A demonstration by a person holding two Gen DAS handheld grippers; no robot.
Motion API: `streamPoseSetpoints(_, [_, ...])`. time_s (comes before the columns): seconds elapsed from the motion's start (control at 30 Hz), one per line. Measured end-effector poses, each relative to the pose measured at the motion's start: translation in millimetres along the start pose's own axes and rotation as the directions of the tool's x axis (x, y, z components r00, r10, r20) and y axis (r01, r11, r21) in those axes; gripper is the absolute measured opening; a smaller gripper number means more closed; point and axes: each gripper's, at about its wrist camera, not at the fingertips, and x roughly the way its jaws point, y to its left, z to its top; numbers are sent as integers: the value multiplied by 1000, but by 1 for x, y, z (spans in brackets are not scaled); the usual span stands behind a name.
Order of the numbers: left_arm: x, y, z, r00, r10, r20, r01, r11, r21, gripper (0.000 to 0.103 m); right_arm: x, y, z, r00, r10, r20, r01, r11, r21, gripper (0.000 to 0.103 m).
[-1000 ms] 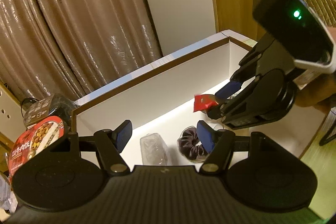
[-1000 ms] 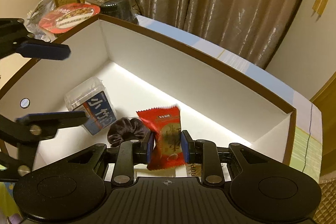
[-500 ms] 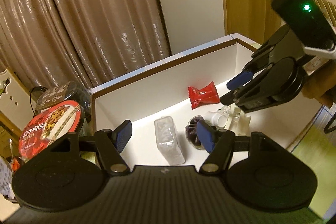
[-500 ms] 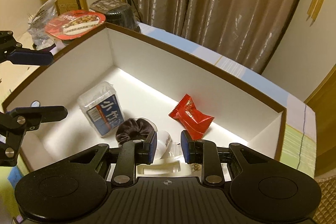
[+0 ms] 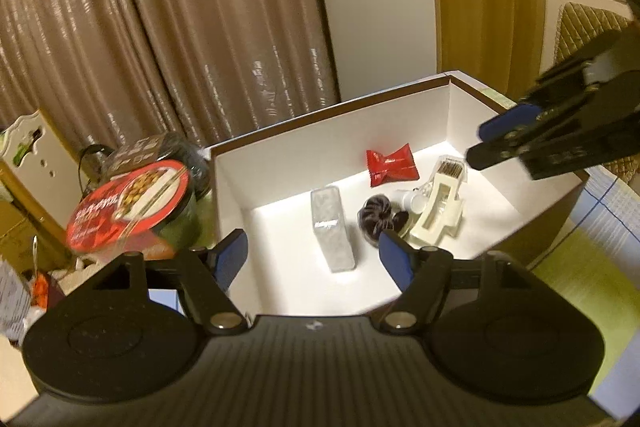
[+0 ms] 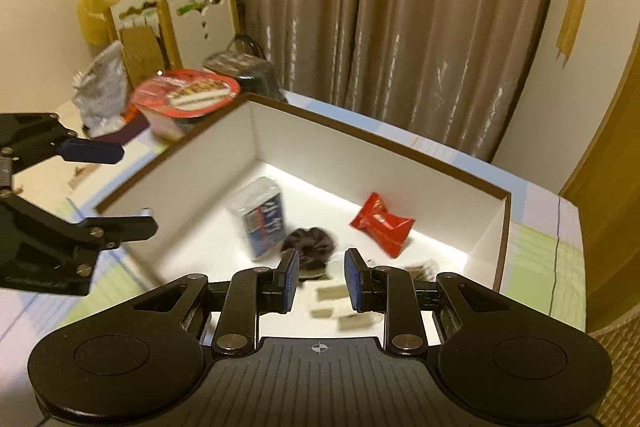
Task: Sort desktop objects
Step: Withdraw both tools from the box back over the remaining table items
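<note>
**Both jaws empty above the box**

Jaws on both grippers stand apart and hold nothing. The left gripper (image 5: pixel 312 253) hangs over the near left corner of the white box (image 5: pixel 328 131). The right gripper (image 6: pixel 321 283) hangs over the near right edge, with its jaws only a little apart.

The red snack packet (image 6: pixel 380 225) lies flat on the box floor, near the far wall and right corner. Other sorted things lie there too: a tissue pack (image 5: pixel 333 227), long way running near to far, a dark hair tie (image 5: pixel 376 213), and a cream clip (image 5: pixel 438 209).

I think the next thing to sort is the red-lidded bowl (image 5: pixel 128 205), just outside the box's left wall. The left gripper is nearer to it.

The left view shows the cream clip clearly. The right view shows only blurry bits of it behind the jaws.
</note>
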Motion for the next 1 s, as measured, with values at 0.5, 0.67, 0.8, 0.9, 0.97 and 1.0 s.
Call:
streamPoseSetpoints(0.5, [-59, 1, -75, 996, -3, -88, -8, 993, -119, 78, -60, 43, -84, 1000, 16, -19, -15, 997, 72, 79])
streamPoseSetpoints(0.67, [-74, -4, -100, 993, -16, -120, -1, 990, -142, 81, -71, 53, -108, 998, 18, -52, -13, 996, 89, 79])
streamPoseSetpoints(0.8, [-84, -9, -117, 990, -26, -140, 5, 989, -148, 83, -79, 62, -122, 997, 15, -69, -9, 995, 97, 79])
streamPoseSetpoints(0.9, [-90, -13, -127, 988, -30, -151, 7, 989, -150, 84, -83, 68, -130, 997, 16, -80, -8, 995, 97, 79])
streamPoseSetpoints(0.97, [-94, -15, -132, 987, -30, -157, 7, 989, -147, 85, -85, 72, -134, 996, 18, -87, -10, 995, 95, 79])
streamPoseSetpoints(1.0, [-96, -15, -134, 987, -30, -159, 6, 989, -147, 86, -86, 74, -136, 996, 20, -90, -11, 996, 92, 79])
